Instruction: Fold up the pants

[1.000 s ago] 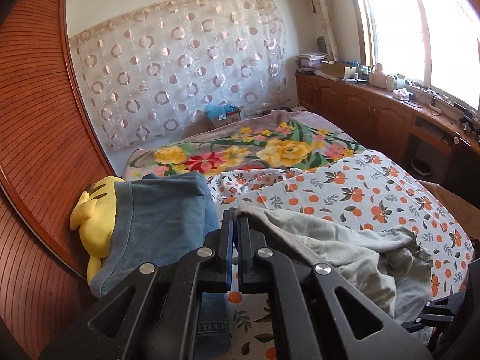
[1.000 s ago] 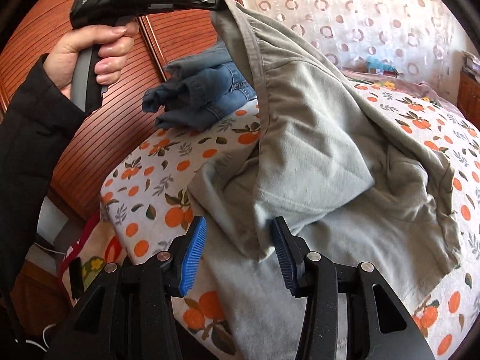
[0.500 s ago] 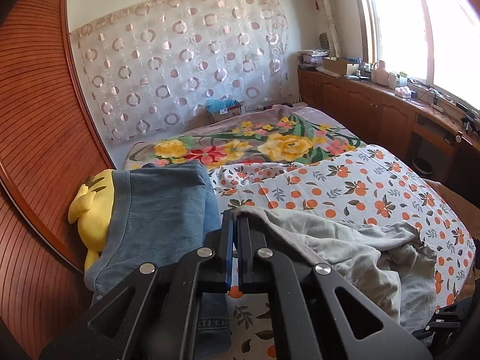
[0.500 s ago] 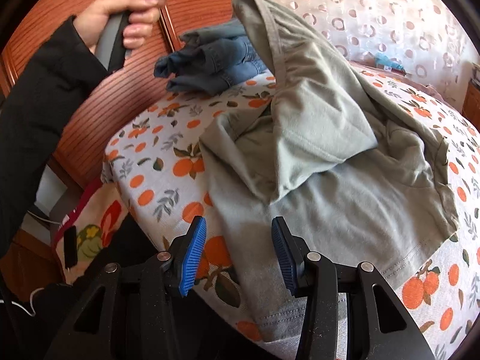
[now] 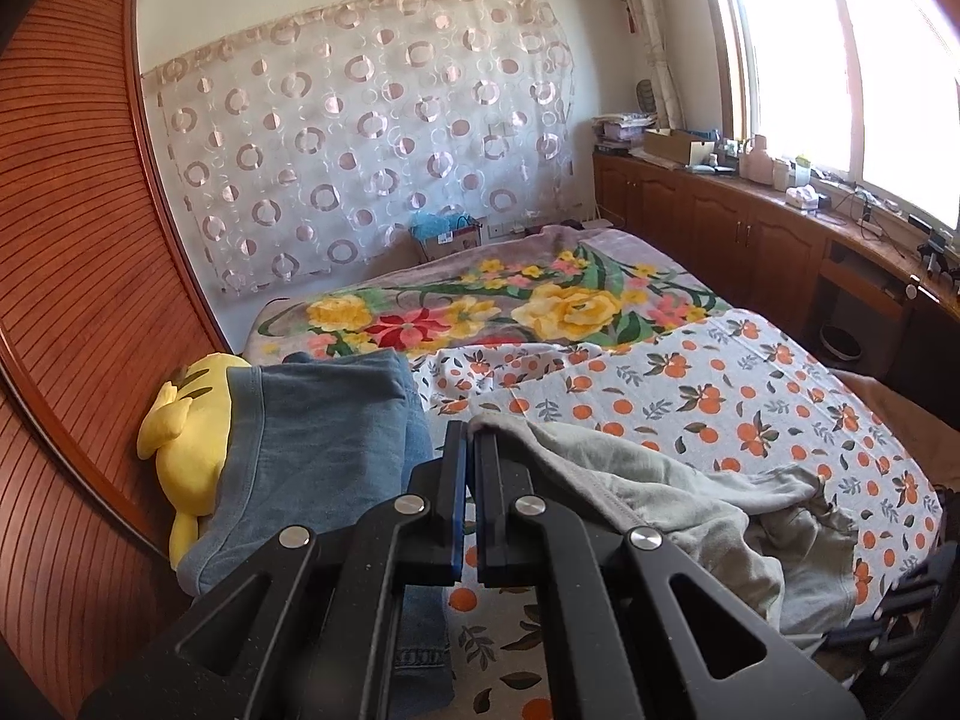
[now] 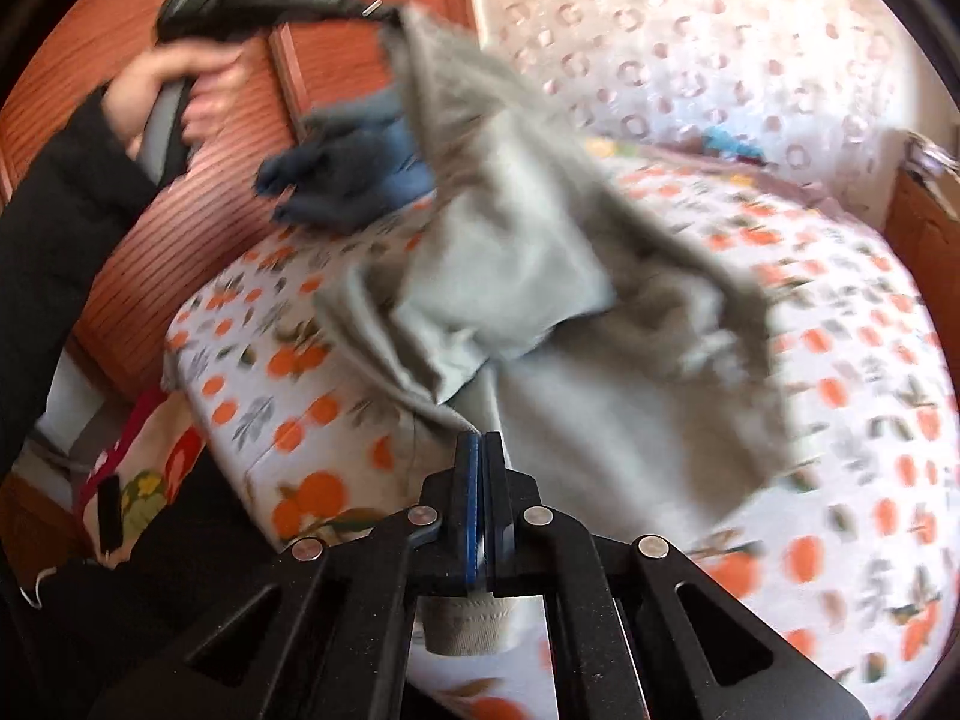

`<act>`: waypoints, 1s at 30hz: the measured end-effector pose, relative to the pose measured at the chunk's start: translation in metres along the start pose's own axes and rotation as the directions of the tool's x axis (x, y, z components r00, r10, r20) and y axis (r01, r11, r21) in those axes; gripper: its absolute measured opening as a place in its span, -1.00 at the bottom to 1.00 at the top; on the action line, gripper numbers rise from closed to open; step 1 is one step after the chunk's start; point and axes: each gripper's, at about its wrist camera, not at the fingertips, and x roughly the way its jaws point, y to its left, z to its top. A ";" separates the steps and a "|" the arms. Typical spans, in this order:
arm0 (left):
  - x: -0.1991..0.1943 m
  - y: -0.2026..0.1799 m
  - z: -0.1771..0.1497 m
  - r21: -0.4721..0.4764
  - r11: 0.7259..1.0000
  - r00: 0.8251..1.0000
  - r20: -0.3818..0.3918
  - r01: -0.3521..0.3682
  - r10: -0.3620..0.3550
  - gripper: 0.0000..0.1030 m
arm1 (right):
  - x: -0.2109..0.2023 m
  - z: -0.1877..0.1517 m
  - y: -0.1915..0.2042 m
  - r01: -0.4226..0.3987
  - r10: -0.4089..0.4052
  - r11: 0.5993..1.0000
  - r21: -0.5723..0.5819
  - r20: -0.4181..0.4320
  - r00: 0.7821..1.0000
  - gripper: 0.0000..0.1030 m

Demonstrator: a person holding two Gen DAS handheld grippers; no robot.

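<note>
Grey pants (image 6: 540, 276) hang in a crumpled drape over the near corner of the bed (image 5: 750, 384), one edge lifted high, the rest slumped onto the orange-print sheet. The left gripper (image 5: 471, 429) has its fingers pressed together on a fold of the waistband right at the tips, and the cloth runs away from them down and to the right. From the right wrist view that same gripper (image 6: 384, 15) is up at the top left, the cloth trailing down from its tips, a hand (image 6: 174, 90) in a dark sleeve on its handle. The right gripper (image 6: 482, 438) has just snapped closed, fingers flat against each other, with a lower fold of the pants meeting them at the tips and a hemmed bit of grey showing beneath the jaws; the view is blurred, so how much cloth is caught is hard to say. Behind the pants sit folded jeans (image 5: 312, 450), partly covering a yellow plush (image 5: 186, 438) by the wooden wall.
</note>
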 end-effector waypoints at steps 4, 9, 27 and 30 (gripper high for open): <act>-0.010 0.000 0.007 -0.006 1.000 1.000 0.026 -0.007 0.007 -0.95 | -0.027 0.015 -0.030 0.082 -0.084 0.996 0.033 0.064 0.994 -0.99; -0.027 0.000 0.014 -0.025 1.000 0.998 0.059 0.015 -0.013 -0.95 | -0.061 0.031 -0.075 0.206 -0.216 0.974 0.092 0.129 0.968 -0.99; -0.025 -0.036 -0.077 -0.118 0.989 0.996 0.000 0.085 -0.086 -0.95 | -0.051 0.002 -0.115 0.329 -0.355 0.900 0.286 0.043 0.934 -0.94; -0.021 -0.042 -0.090 -0.128 0.989 0.997 -0.014 0.079 -0.082 -0.95 | -0.054 0.000 -0.098 0.309 -0.338 0.911 0.275 0.067 0.939 -0.89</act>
